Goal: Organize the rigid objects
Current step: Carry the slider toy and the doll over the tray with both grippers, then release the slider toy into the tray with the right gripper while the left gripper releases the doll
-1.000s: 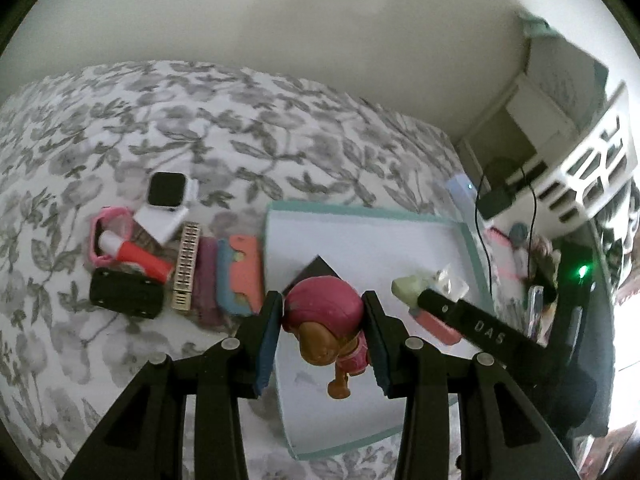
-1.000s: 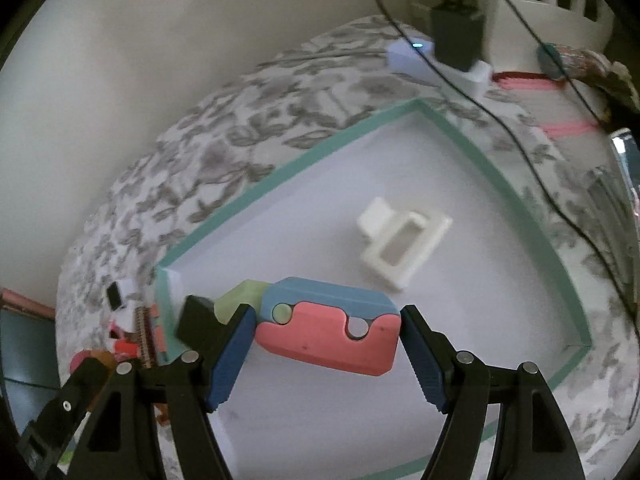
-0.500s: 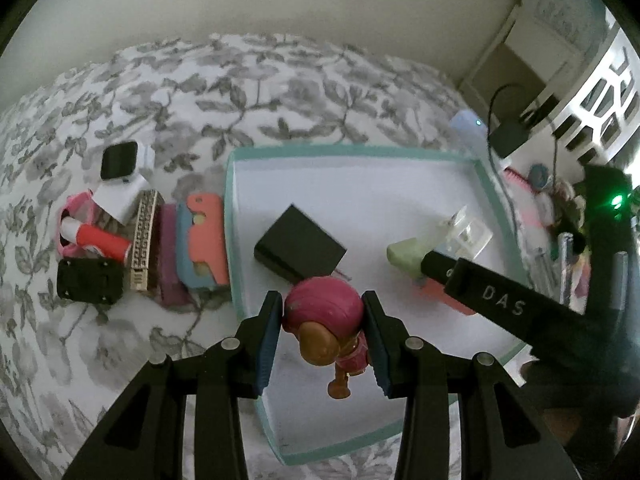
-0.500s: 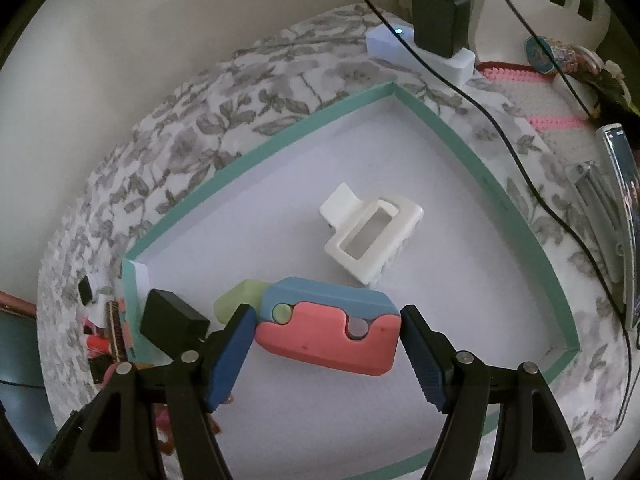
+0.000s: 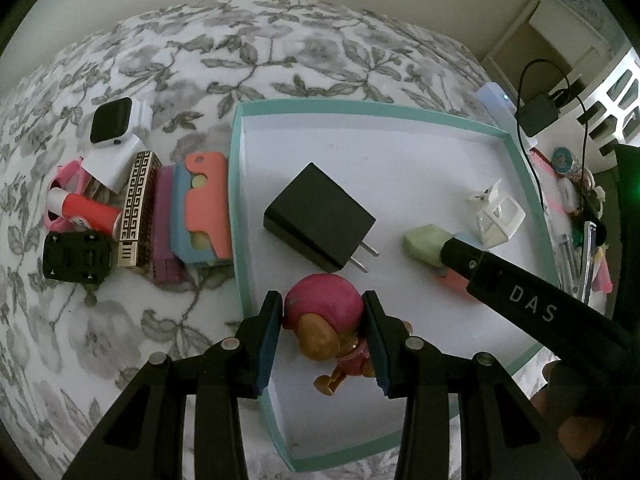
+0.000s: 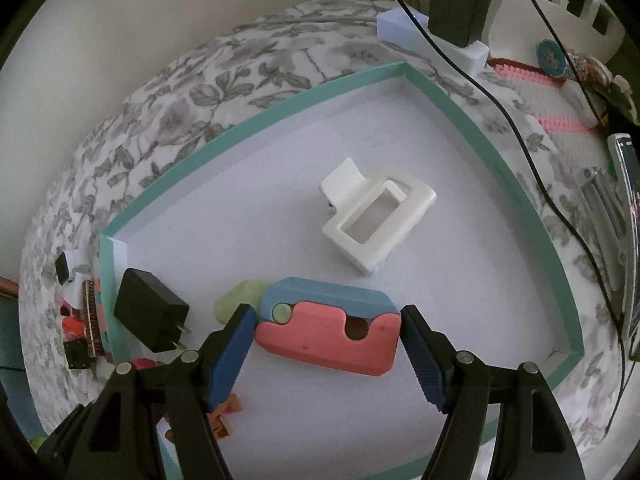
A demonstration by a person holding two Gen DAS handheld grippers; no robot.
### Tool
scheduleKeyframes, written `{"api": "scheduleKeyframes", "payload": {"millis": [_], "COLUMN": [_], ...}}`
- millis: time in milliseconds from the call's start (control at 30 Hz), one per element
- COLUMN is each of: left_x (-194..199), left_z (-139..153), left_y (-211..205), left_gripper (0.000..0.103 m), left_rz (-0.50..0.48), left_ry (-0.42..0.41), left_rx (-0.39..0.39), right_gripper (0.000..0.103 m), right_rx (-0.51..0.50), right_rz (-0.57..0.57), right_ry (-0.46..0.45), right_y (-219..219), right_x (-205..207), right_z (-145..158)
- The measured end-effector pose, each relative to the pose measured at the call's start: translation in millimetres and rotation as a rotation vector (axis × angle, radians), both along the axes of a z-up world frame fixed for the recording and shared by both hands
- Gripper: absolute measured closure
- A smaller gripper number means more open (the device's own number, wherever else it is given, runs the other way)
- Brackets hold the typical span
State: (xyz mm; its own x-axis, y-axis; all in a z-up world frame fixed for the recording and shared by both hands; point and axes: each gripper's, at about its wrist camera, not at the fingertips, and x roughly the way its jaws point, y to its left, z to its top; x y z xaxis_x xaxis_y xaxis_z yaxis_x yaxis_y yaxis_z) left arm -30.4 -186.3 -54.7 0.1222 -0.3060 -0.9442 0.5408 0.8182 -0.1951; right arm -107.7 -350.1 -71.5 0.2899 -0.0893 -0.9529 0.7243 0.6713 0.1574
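Pink-helmeted, the hard plastic toy dog sits clamped by its round, slick head between the left gripper jaws above the tray, while the right gripper jaws pinch the light, stiff coral-and-blue block endwise.

Charger and clip in tray, clutter left outside.

Bare floor is left along the upper part of the teal-rimmed tray in the left wrist view. Its centre is blocked by the black charger; the right side is crowded by the white clip.
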Motion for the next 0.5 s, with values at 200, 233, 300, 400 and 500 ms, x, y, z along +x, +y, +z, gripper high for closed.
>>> {"api": "scheduleKeyframes", "payload": {"millis": [200,233,300,400,500], "left_x": [0.8,0.4,0.5,1.2,2.3], "left_z": [-0.8,-0.7,-0.8,0.3,4.8], "left_y": [-0.1,-0.6,-2.0,-4.9,-3.4], "left_gripper": [0.061,0.061,0.061,0.06,0.06], "left_rz": [-0.001,-0.002,-0.007,-0.011,-0.006], "left_ry": [0.006,0.006,0.005,0.005,0.005], "left_rx": [0.005,0.007,0.012,0.01,-0.005], "right_gripper": [0.026,0.026,0.026,0.025,0.021], "right_rx": [0.005,0.006,0.021,0.02,0.019], "right_rz": [-0.004,-0.002,0.001,0.003,0.001], "right_ry": [0.002,0.002,-0.004,-0.009,-0.024], "right_y": [0.6,0.6,0.7,1.6,1.2], "right_x": [1.1,1.0,1.3,1.3,1.2], "right_z": [0.0,-0.3,-1.5,-1.0,1.6]}}
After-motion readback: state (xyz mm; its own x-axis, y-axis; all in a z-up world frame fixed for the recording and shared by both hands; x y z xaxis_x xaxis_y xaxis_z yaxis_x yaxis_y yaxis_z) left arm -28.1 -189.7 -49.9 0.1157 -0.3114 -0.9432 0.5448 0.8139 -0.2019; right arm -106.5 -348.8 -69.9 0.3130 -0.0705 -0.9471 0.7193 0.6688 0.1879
